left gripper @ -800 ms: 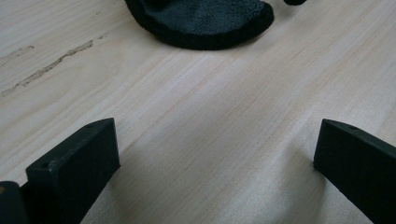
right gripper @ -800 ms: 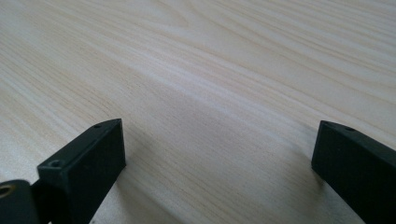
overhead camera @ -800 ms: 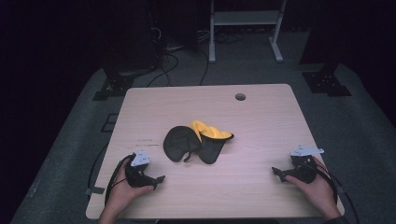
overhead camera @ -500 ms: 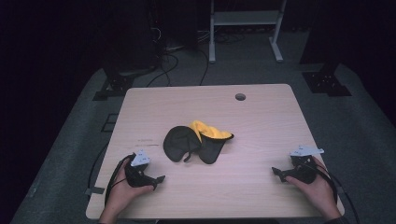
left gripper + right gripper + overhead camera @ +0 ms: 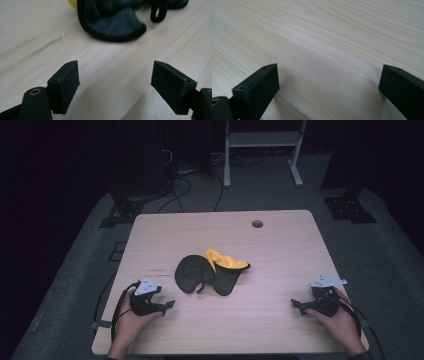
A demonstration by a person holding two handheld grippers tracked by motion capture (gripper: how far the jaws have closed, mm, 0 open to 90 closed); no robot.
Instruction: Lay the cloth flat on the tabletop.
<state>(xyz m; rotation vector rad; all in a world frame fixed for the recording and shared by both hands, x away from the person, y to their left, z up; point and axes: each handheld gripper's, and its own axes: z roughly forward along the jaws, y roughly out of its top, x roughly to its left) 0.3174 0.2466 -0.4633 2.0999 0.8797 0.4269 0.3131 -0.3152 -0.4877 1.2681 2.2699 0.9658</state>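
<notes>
Mitts (image 5: 210,274), black with yellow lining, lie crumpled at the middle of the table (image 5: 280,245) in the high view, well apart from both grippers near the front edge: left gripper (image 5: 169,305) in the left hand (image 5: 131,320), right gripper (image 5: 295,305) in the right hand (image 5: 336,319). Left gripper view: jaws spread wide, empty, a mitt just ahead. Right gripper view: jaws wide apart over bare wood, holding nothing.
</notes>
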